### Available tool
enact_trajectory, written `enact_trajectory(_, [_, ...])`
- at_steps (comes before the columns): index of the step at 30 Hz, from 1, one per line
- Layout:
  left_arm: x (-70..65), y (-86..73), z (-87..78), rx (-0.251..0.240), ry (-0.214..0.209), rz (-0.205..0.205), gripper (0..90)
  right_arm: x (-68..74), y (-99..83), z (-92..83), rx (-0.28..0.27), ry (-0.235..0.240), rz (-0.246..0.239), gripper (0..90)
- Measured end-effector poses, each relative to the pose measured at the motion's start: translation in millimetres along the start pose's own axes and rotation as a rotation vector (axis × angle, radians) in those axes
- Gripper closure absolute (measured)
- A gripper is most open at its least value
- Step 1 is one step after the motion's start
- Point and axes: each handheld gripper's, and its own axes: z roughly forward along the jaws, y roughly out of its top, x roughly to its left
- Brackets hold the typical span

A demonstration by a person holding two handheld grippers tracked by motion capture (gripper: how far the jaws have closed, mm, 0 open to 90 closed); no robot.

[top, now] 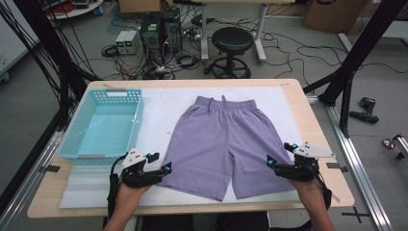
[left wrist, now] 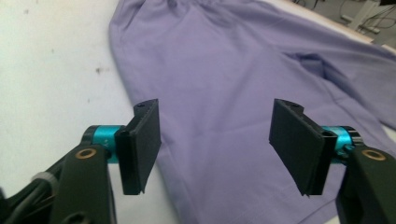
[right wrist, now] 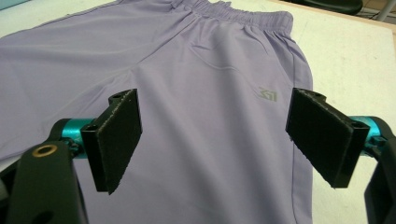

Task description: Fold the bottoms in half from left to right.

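Shorts [top: 226, 144] in lilac lay flat at the centre of the high view, on a white mat [top: 163, 103] over the table [top: 312, 125], waistband toward the top of the frame. Left gripper [top: 160, 162] sat at the lower left, at the outer hem of one leg, jaws spread with cloth below them, nothing pinched. Right gripper [top: 280, 154] sat at the lower right by the other leg's hem, jaws likewise spread. A turquoise basket [top: 79, 130] stood left of the shorts.

Small grey logo mark on purple shorts [right wrist: 267, 94]; no legible words or numbers.
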Motion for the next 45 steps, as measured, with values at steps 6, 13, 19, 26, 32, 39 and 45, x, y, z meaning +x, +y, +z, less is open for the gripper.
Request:
enact_trajectory(6, [1.9, -8.2, 6.3, 0.07, 0.048, -0.009, 41.1, -1.1, -0.2, 0.4, -0.002, 0.003, -0.004, 18.4])
enact_trajectory(13, [2.6, -8.8, 12.8, 0.151, 0.106, -0.022, 45.8, 1.3, 0.9, 3.6, 0.007, 0.014, -0.008, 18.5])
enact_trajectory(19, [-5.5, -8.3, 18.3, 0.206, 0.171, 0.049, 53.7, 3.8, 2.5, 4.8, 0.006, 0.02, -0.007, 18.5])
enact_trajectory(26, [-7.3, -9.2, 16.6, 0.204, 0.186, 0.071, 83.7, 9.1, 6.5, 10.1, 0.012, 0.036, -0.012, 18.5])
enact_trajectory(32, [-4.0, -9.3, 13.6, 0.183, 0.139, 0.044, 88.2, 15.2, 18.6, 23.0, 0.021, 0.063, -0.036, 18.5])
enact_trajectory(39, [0.3, -10.2, 8.4, 0.132, 0.09, -0.012, 88.3, 23.9, 44.1, 58.4, 0.019, 0.1, -0.04, 18.5])
enact_trajectory(45, [-0.7, -9.6, 7.0, 0.088, 0.049, -0.025, 88.4, 37.8, 72.6, 90.8, 0.007, 0.165, -0.078, 23.0])
